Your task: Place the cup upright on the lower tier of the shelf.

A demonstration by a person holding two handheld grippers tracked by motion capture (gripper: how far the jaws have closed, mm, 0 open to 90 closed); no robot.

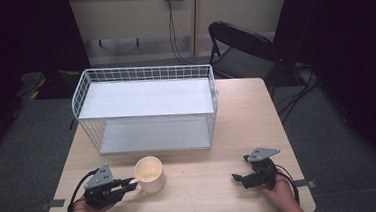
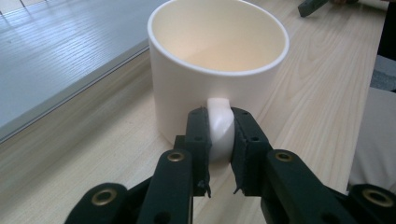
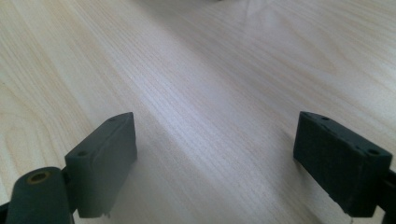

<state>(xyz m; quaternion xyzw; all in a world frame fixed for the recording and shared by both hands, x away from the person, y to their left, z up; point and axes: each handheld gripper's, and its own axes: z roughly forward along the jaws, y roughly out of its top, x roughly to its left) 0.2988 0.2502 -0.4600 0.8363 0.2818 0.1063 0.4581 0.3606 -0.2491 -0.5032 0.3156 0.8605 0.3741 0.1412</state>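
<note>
A cream mug (image 1: 149, 174) stands upright on the wooden table (image 1: 206, 185) in front of the wire rack. My left gripper (image 1: 129, 183) is shut on the mug's handle (image 2: 220, 128), one black pad on each side of it, and the mug (image 2: 217, 65) is empty inside. My right gripper (image 1: 238, 177) rests low at the table's front right, held in a hand. Its jaws stand wide apart over bare wood in the right gripper view (image 3: 219, 158), with nothing between them.
A white two-level wire rack (image 1: 146, 109) fills the far half of the table, its lower shelf (image 2: 56, 60) just beyond the mug. A black folding chair (image 1: 242, 49) stands behind the table's far right corner. Bare wood lies between the two grippers.
</note>
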